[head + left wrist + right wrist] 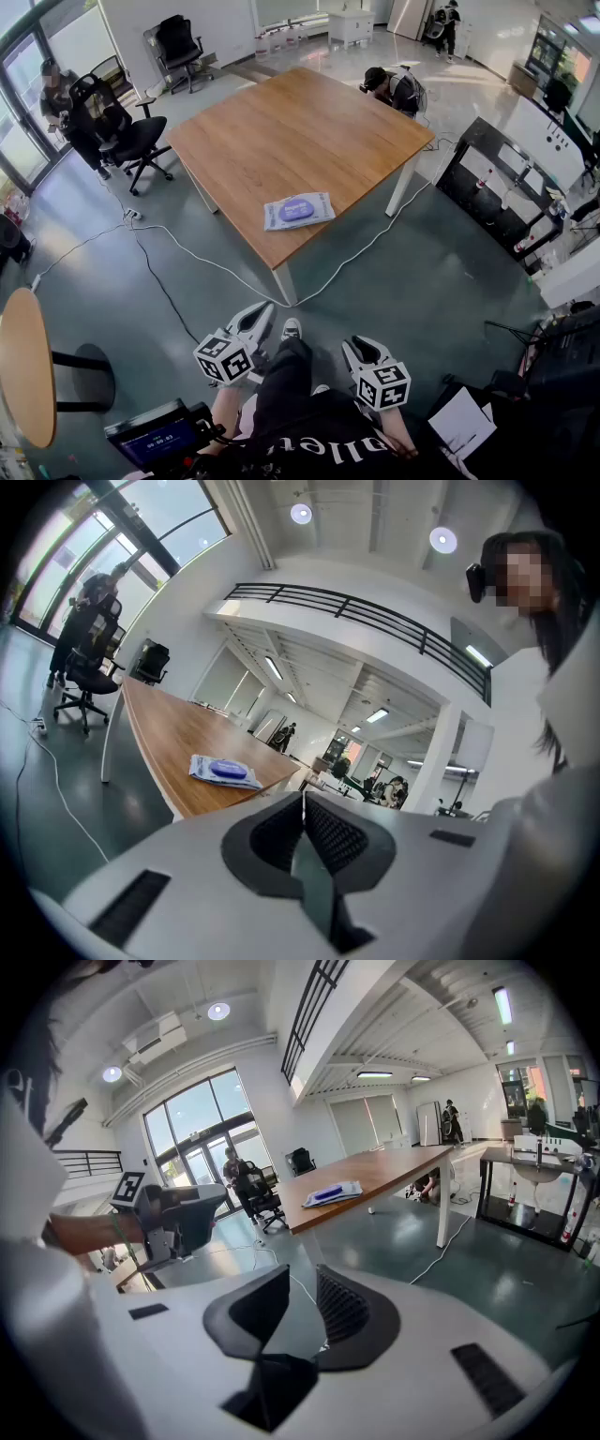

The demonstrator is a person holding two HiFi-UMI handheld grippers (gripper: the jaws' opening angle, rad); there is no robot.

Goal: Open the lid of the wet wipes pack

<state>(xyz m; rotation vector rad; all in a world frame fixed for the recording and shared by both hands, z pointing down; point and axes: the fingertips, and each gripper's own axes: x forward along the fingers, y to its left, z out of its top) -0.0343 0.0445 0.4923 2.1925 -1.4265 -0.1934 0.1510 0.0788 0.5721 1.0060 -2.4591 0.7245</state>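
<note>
The wet wipes pack lies flat near the front edge of the wooden table, its blue lid down. The same pack shows far ahead in the left gripper view, and again in the right gripper view. My left gripper hangs over the floor well short of the table, its jaws shut with nothing between them. Beside it, my right gripper also stays low near my legs, jaws apart and empty. The left gripper appears at the left of the right gripper view.
White cables run across the floor in front of the table. Black office chairs stand at the left, with a seated person. Another person crouches behind the table. A black bench is at the right, a round table at the near left.
</note>
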